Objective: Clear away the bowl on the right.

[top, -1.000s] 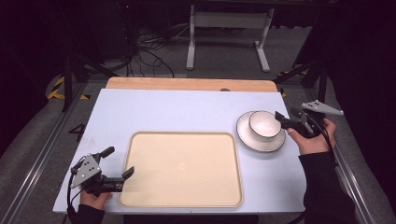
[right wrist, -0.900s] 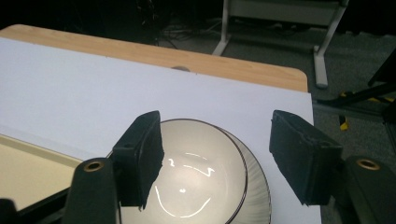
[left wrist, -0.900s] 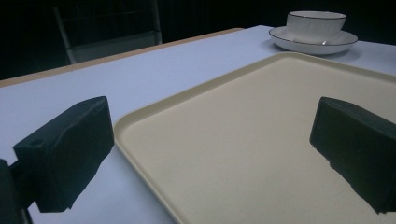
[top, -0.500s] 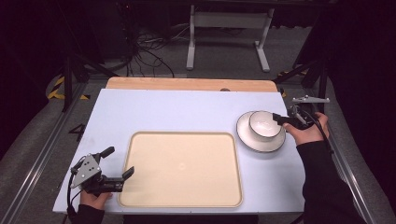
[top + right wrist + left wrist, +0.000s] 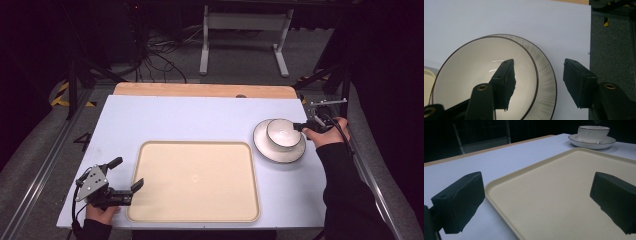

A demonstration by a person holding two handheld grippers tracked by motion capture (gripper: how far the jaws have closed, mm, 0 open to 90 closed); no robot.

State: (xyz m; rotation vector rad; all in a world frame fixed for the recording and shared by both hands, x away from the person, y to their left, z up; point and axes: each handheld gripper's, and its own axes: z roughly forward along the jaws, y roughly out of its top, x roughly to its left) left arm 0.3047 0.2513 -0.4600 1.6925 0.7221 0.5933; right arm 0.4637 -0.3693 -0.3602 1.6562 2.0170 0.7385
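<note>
A white bowl (image 5: 281,132) with a dark rim stands on a white plate (image 5: 276,151) at the right of the table. My right gripper (image 5: 299,127) reaches in from the right, tilted down at the bowl (image 5: 474,75). One jaw is inside the bowl and the other hangs outside over the plate (image 5: 546,82), so the bowl's rim lies between them. The jaws have just been closing, and gaps still show on both sides of the rim. My left gripper (image 5: 128,172) rests open at the front left, its jaws (image 5: 536,180) straddling the near left corner of the beige tray (image 5: 195,180).
The beige tray (image 5: 564,190) takes up the middle front of the pale blue table (image 5: 190,120). Bowl (image 5: 593,132) and plate (image 5: 591,143) stand beyond its far right corner. A wooden strip (image 5: 200,90) runs along the far edge, with metal stand legs (image 5: 240,35) behind it.
My right gripper has moved left and a little down onto the bowl's right side, and its jaws now stand narrower around the rim. The left gripper has kept still.
</note>
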